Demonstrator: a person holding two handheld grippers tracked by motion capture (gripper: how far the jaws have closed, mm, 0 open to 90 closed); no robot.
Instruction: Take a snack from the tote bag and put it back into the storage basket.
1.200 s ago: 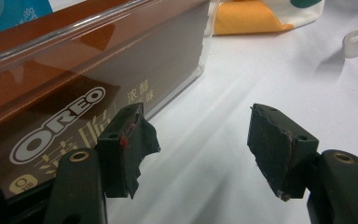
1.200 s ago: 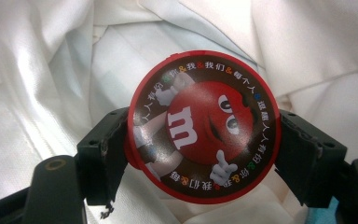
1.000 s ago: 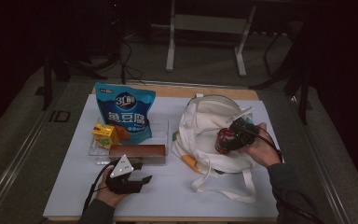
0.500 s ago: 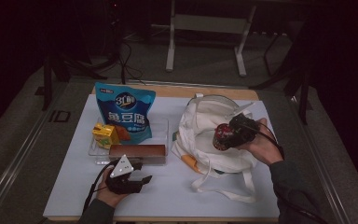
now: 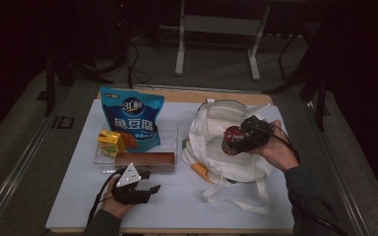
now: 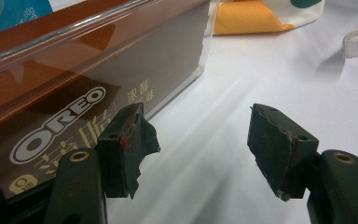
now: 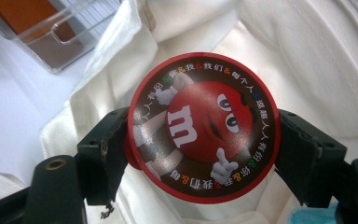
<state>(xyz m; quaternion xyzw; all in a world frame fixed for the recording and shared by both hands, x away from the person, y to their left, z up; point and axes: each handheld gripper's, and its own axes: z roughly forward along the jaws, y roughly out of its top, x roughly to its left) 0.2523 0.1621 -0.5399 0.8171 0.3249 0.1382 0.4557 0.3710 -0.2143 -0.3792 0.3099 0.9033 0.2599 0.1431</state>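
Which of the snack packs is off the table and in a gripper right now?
The round red M&M's tub, clamped in the right gripper above the white tote bag. The blue pouch, yellow carton and brown Oreo box sit in the clear tray.

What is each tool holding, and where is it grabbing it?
The right tool clamps the red M&M's tub by its sides, just below the lid, above the white bag. The left tool holds nothing.

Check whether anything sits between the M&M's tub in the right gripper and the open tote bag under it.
Nothing visible does. The right gripper holds the M&M's tub by its sides directly over the white tote bag, and beneath the tub there is just the bag's cloth.
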